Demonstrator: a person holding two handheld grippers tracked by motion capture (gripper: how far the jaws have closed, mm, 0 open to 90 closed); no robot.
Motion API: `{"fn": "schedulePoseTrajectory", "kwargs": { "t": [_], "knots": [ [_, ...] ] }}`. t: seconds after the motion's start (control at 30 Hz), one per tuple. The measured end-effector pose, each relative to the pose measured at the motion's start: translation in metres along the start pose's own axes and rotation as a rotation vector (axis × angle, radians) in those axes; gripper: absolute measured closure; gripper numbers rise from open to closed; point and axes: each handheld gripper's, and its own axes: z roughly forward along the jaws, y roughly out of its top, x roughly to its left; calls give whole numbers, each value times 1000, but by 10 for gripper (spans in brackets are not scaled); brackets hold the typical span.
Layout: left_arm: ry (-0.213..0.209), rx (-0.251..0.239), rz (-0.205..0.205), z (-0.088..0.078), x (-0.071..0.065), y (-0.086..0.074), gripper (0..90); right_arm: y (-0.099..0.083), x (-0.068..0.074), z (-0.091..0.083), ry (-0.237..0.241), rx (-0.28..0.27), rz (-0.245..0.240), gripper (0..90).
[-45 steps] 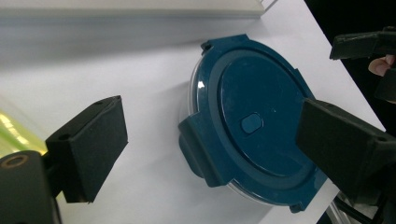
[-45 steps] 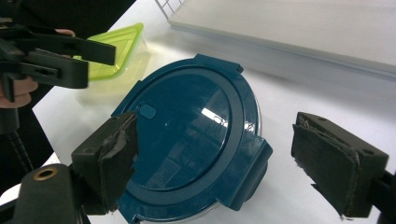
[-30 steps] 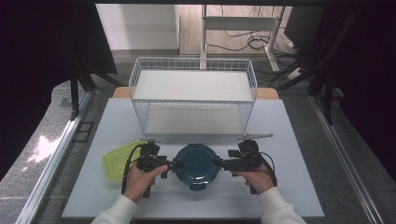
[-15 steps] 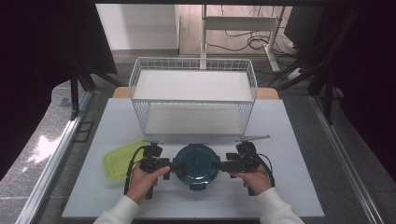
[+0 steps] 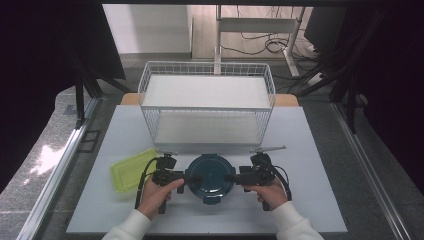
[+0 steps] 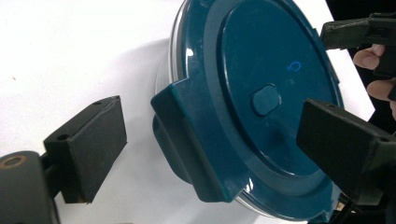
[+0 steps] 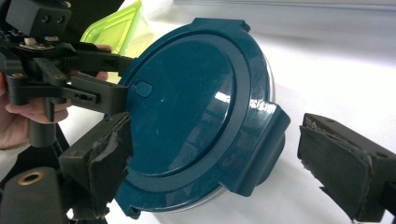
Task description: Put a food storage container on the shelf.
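A round clear container with a dark teal lid (image 5: 211,176) sits on the white table near the front edge. My left gripper (image 5: 191,178) is at its left side and stands open. The lid's latch tab (image 6: 191,140) lies between its jaws, and one jaw reaches over the lid (image 6: 275,70). My right gripper (image 5: 229,177) is open at the container's right side. The opposite latch tab (image 7: 264,149) lies between its jaws, and one jaw rests against the lid's (image 7: 187,107) rim. Neither gripper is clamped on anything.
A yellow-green plastic container (image 5: 131,169) lies just left of the left hand, also seen in the right gripper view (image 7: 116,28). A white wire basket (image 5: 207,105) stands behind the round container. Bare white table (image 5: 310,150) lies to the right.
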Motion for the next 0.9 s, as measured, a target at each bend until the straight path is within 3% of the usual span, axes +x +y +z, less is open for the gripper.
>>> {"fn": "schedulePoseTrajectory", "kwargs": {
  "t": [0.33,0.5,0.9],
  "knots": [
    [-35,8,-20,6,3,0,83,-4,-8,14,34,25,56,95],
    [-44,11,-21,8,2,0,91,-5,-14,22,69,33,111,95],
    [-110,35,-37,13,2,-2,141,-11,-15,32,95,65,140,135]
  ]
}}
